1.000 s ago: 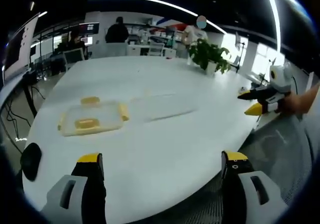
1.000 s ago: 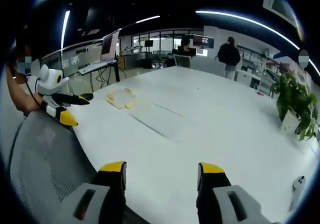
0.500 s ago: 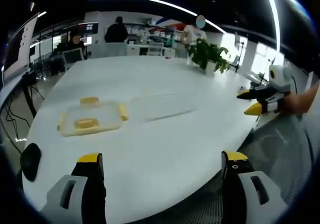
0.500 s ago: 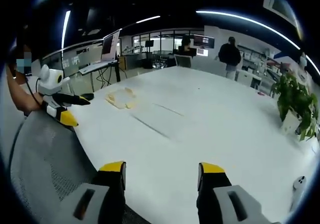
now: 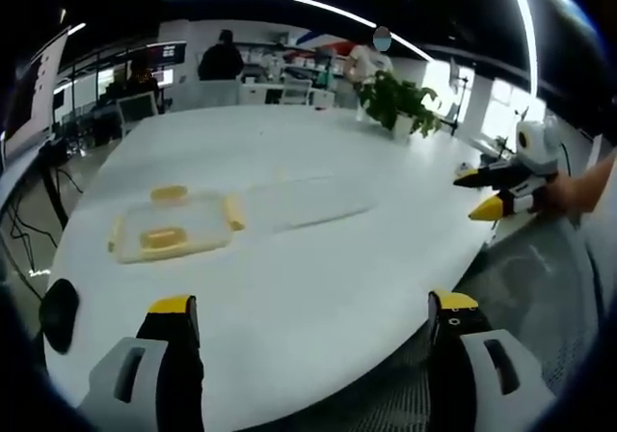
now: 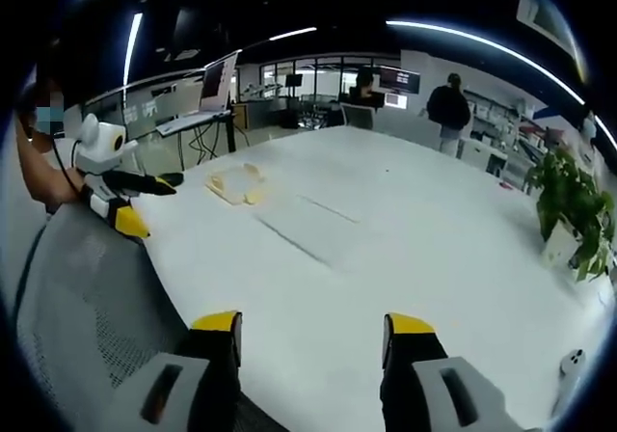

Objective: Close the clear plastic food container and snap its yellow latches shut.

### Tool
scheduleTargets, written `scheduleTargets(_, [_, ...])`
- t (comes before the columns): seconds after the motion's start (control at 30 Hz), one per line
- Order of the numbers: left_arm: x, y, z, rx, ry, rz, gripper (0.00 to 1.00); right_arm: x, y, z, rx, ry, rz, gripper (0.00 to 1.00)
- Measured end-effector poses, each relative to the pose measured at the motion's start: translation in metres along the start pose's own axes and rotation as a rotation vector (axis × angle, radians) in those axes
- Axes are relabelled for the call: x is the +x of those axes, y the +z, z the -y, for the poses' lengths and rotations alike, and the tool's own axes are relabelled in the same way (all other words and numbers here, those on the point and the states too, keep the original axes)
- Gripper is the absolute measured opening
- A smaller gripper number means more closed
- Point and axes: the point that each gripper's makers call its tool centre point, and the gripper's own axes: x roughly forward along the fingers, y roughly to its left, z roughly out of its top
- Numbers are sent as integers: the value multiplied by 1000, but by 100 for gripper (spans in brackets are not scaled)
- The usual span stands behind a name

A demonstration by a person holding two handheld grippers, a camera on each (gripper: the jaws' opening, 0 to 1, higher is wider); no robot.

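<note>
On the white table point(image 5: 318, 287) lies a clear plastic piece with yellow latches point(image 5: 174, 228), and a clear rectangular piece point(image 5: 308, 201) lies right beside it; which one is the lid I cannot tell. My left gripper point(image 5: 313, 316) stands open at the table's near edge, well short of both, with nothing between its yellow-tipped jaws. In the right gripper view, the latched piece point(image 6: 234, 183) and the clear piece point(image 6: 313, 229) lie far ahead to the left. My right gripper point(image 6: 313, 331) is open and holds nothing. Each gripper also appears in the other's view: the right gripper point(image 5: 501, 186) and the left gripper point(image 6: 116, 186).
A potted plant point(image 5: 400, 104) stands at the table's far side. A black object point(image 5: 58, 311) lies near the table's left edge and a small white object point(image 6: 572, 363) near the right. A mesh chair point(image 6: 77, 287) sits at the table edge. People stand in the background.
Both views have shifted slightly with the hands. The container pieces have not moved, and both grippers stay open.
</note>
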Motion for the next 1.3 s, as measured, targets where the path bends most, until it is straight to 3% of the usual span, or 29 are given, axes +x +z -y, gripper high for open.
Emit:
scheduleTargets(0.07, [1, -4, 0, 11, -2, -27, 98, 0, -1, 0, -5, 2, -5, 58])
scheduleTargets(0.37, [0, -4, 3, 24, -40, -41, 98, 0, 0, 2, -4, -7, -16, 59])
scheduleTargets(0.47, [-3, -2, 1, 3, -48, -29, 98, 1, 1, 2, -19, -10, -20, 59])
scheduleTargets(0.9, [-2, 0, 1, 52, -83, -37, 97, 1, 7, -2, -70, -3, -24, 58])
scheduleTargets(1.3, [1, 0, -6, 52, -93, -47, 96, 14, 21, -6, -98, 32, -22, 57])
